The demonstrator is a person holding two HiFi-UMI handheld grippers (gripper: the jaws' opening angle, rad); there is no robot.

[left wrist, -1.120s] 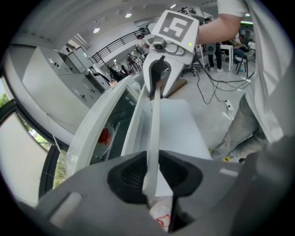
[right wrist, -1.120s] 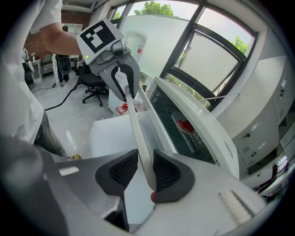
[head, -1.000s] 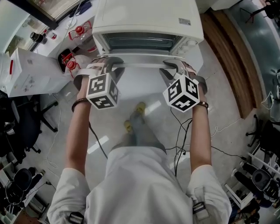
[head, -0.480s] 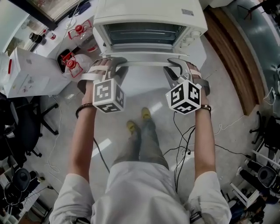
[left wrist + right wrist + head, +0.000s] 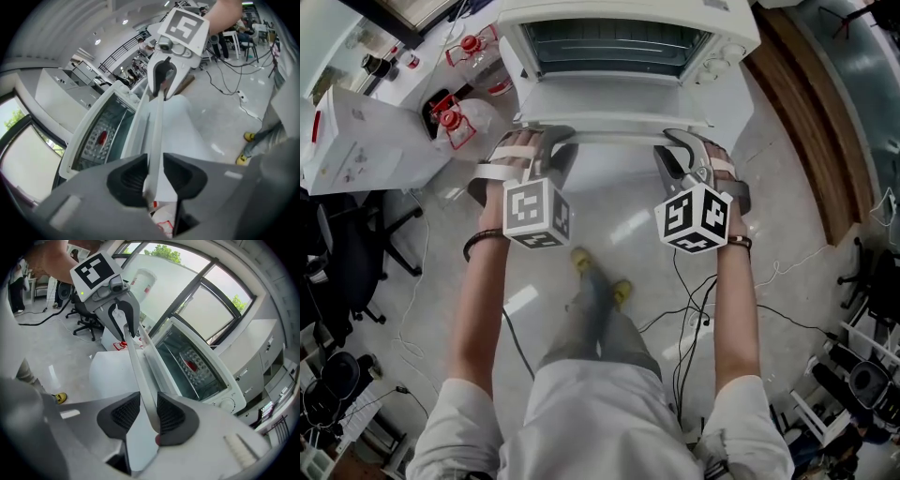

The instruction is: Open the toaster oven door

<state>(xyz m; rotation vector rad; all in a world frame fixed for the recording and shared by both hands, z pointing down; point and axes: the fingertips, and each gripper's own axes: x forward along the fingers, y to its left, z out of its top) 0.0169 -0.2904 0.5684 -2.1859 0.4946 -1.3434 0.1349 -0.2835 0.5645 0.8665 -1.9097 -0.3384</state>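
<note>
Left gripper [image 5: 546,141], jaws just eased wider, and right gripper [image 5: 675,145] both pinch the white bar handle [image 5: 614,138] of the white toaster oven's [image 5: 581,11] drop-down door [image 5: 609,98], which hangs near level. An even pull along the hinge arc looks wisest. Below lie the glossy grey floor [image 5: 787,234], black cables [image 5: 694,309] and, at right, a wooden strip [image 5: 806,141].
</note>
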